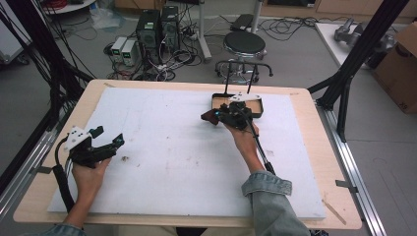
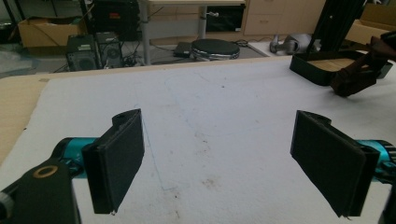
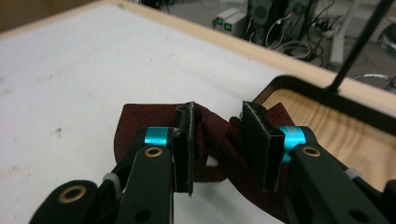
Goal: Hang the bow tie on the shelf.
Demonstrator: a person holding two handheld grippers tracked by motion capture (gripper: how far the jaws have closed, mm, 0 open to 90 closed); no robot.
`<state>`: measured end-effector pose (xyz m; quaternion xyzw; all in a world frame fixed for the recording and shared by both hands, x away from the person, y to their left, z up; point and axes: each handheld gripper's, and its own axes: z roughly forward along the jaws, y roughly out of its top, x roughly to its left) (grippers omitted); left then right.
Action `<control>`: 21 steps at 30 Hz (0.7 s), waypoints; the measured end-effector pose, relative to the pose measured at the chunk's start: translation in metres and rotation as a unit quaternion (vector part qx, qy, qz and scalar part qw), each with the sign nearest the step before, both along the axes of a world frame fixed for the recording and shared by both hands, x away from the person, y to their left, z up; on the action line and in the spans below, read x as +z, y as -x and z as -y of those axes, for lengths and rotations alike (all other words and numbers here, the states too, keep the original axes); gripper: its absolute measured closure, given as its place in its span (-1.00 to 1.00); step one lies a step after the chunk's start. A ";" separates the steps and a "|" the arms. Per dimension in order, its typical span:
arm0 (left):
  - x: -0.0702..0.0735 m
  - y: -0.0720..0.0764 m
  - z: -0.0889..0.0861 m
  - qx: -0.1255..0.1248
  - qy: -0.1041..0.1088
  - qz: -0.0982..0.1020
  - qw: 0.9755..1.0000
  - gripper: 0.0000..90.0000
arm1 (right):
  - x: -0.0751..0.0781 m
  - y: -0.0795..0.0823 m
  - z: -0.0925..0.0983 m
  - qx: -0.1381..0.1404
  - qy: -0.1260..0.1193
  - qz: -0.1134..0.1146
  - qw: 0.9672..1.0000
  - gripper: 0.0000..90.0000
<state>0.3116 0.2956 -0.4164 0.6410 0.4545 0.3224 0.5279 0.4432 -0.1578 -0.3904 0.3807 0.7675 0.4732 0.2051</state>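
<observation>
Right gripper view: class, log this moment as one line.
right gripper: shut on dark red cloth | beside tray | left gripper: open, holding nothing

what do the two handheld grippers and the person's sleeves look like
Both grippers, left gripper and right gripper, are black, with flat black padded jaws on teal collars and brass-ringed pivots. Each carries a grey three-cornered plate and trails a black cable. The sleeves are blue denim.
</observation>
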 end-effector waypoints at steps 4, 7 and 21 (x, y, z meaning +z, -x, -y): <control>0.000 0.000 0.001 -0.001 -0.003 0.000 1.000 -0.60 | 0.010 0.001 0.008 -0.014 -0.017 0.017 1.000 0.47; 0.000 -0.001 0.001 -0.001 0.000 0.001 1.000 -0.60 | 0.013 0.002 0.011 -0.021 -0.026 0.024 0.999 0.47; 0.000 -0.001 0.002 -0.003 -0.003 -0.001 1.000 -0.60 | 0.039 0.004 0.023 -0.054 -0.093 0.051 0.993 0.47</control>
